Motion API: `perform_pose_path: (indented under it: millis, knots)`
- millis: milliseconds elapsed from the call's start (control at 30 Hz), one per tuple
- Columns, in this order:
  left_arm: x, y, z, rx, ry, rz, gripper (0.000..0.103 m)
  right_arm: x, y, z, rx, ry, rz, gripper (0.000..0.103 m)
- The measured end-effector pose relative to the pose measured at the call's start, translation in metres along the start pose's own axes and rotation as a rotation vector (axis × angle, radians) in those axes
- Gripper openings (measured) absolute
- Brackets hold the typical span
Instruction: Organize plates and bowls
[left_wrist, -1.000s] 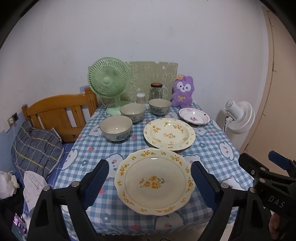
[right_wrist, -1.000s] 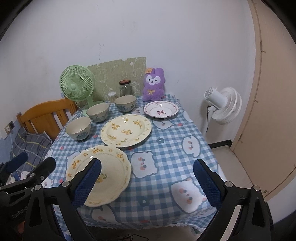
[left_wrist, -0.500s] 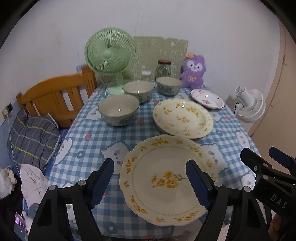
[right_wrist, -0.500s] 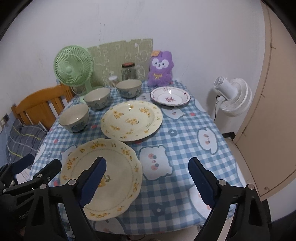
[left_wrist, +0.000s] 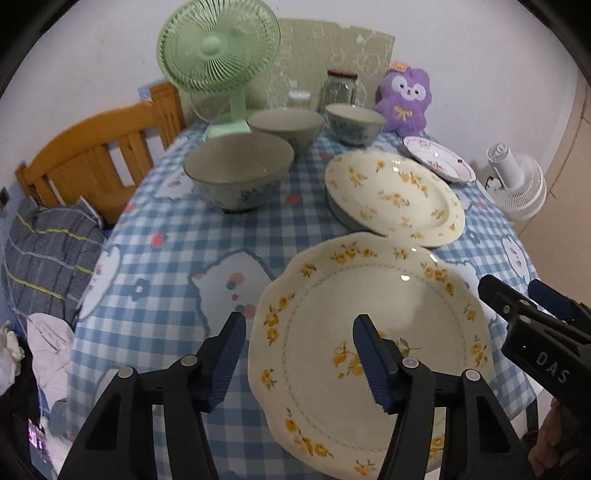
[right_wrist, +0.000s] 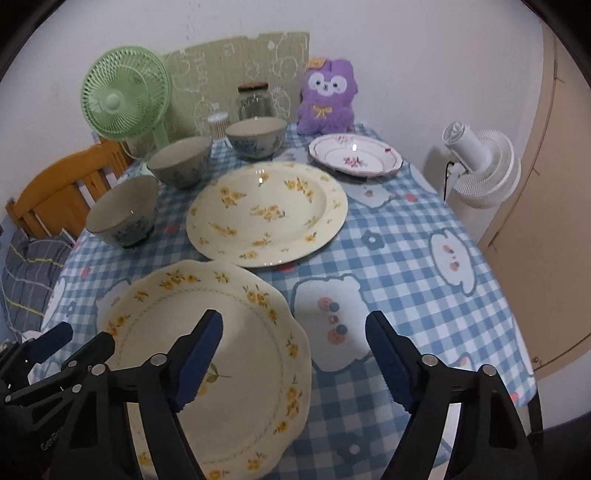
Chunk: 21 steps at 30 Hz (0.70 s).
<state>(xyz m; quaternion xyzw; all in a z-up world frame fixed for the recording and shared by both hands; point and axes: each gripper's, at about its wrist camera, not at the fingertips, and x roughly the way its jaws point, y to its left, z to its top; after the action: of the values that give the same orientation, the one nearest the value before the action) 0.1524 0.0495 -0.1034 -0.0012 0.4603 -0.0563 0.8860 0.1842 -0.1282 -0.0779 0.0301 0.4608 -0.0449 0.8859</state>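
Observation:
A scalloped cream plate with yellow flowers (left_wrist: 373, 332) (right_wrist: 236, 354) lies at the table's near edge. My left gripper (left_wrist: 299, 350) is open, straddling its left rim. My right gripper (right_wrist: 293, 354) is open over its right rim. Behind it lies a round yellow-flowered plate (left_wrist: 395, 195) (right_wrist: 266, 214), then a small pink-flowered plate (left_wrist: 439, 158) (right_wrist: 354, 155). Three grey-blue bowls (left_wrist: 238, 170) (left_wrist: 284, 127) (left_wrist: 354, 122) stand in a row at left and back; in the right wrist view they show too (right_wrist: 123, 210) (right_wrist: 181, 160) (right_wrist: 256, 136).
A blue checked cloth (right_wrist: 406, 258) covers the table. At the back stand a green fan (left_wrist: 218, 48), a glass jar (left_wrist: 341, 86) and a purple plush (left_wrist: 404, 99). A wooden chair (left_wrist: 99, 162) is left, a white fan (right_wrist: 480, 166) right.
Both grippers have moved forward and down toward the scalloped plate and now straddle its rims. Their jaws have narrowed but stay open. The dishes have not moved.

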Motion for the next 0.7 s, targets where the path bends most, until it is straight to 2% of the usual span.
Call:
perform_pose_path:
  millis: [33,200,367,467,700]
  knots:
    - [0.003,0.0,0.0,0.005,0.003,0.0,0.061,0.004,0.001,-0.002,0.002,0.012,0.002,0.075]
    - [0.014,0.006,-0.004,-0.025,0.029,0.021,0.059,0.022,0.004,-0.01,0.008,0.072,-0.01,0.073]
    - [0.035,0.019,-0.008,-0.058,0.091,0.023,0.05,0.035,0.009,-0.013,0.007,0.107,-0.023,0.07]
    - [0.043,0.023,-0.007,-0.039,0.109,0.027,0.045,0.042,0.01,-0.014,0.007,0.124,-0.033,0.069]
    - [0.052,0.021,-0.005,0.005,0.138,-0.053,0.039,0.058,0.013,-0.015,-0.004,0.171,-0.055,0.053]
